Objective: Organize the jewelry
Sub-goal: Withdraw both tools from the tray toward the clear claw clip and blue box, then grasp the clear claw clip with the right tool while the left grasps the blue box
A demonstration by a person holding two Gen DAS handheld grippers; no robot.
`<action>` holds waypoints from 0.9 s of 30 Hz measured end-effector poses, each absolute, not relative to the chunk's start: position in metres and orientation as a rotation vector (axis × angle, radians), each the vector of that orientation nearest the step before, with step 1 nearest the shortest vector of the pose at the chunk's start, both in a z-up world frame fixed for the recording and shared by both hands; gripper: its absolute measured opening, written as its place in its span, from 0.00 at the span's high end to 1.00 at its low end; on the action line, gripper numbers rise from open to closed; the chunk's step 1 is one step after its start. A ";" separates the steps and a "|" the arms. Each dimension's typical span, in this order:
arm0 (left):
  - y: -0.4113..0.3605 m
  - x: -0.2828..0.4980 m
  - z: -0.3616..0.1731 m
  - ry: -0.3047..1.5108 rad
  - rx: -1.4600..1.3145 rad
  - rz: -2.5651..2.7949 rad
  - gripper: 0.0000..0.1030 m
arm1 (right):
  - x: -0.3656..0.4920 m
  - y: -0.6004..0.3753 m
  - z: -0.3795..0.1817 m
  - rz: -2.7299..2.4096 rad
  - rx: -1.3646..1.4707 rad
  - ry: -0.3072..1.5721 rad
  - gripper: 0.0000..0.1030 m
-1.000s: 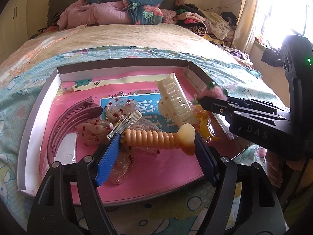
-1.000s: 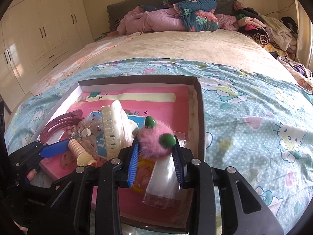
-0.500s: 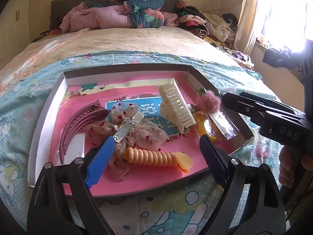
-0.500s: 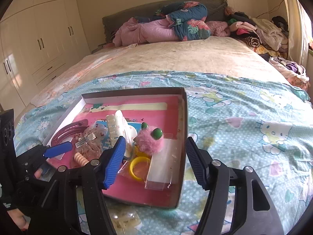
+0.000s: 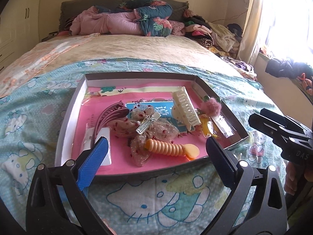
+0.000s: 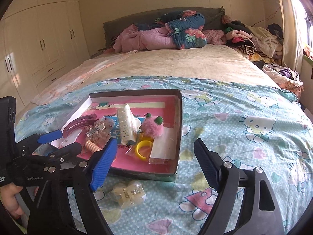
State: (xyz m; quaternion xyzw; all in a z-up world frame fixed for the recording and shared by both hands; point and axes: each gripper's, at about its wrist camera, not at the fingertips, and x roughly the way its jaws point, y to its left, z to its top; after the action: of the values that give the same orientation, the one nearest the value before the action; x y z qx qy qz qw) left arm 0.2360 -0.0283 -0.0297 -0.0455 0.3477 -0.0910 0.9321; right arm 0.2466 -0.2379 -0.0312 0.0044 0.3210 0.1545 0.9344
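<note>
A clear claw clip (image 6: 128,194) lies on the quilt (image 6: 244,137) before the box (image 5: 68,117), just under the right tongs (image 6: 154,163). Both tongs have just been opening and stand wide, empty (left tongs (image 5: 156,156) too). Beyond them in the box: orange clip (image 5: 168,148), bow (image 5: 154,129), cream claw (image 5: 186,107), pink pompom (image 6: 152,128)

The bedsheet (image 5: 156,195) is soft printed cloth, matt. The tray (image 5: 66,121) looks like cardboard with a smooth pink paper lining. The orange ribbed clip (image 5: 170,148) and cream claw clip (image 5: 185,107) are glossy plastic; the bow (image 5: 156,131) is sheer dotted fabric with a shiny metal clasp (image 5: 147,123). The pompom (image 6: 152,129) is fuzzy, and the clear clip (image 6: 127,193) on the sheet is perhaps translucent plastic.
</note>
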 end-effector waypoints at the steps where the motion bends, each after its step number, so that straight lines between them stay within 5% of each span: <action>1: -0.027 0.234 -0.029 0.709 -0.096 -0.184 0.11 | 0.244 -0.237 -0.031 0.318 0.010 0.658 0.24; 27: 0.024 0.173 -0.024 0.686 -0.125 -0.094 0.11 | 0.191 -0.188 -0.037 0.417 -0.054 0.679 0.24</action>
State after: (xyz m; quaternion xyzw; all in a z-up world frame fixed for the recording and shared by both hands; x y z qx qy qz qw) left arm 0.1728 0.0240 -0.0240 -0.0614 0.3359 -0.0461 0.9388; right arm 0.1912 -0.1883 -0.0372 -0.0262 0.3306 0.2029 0.9213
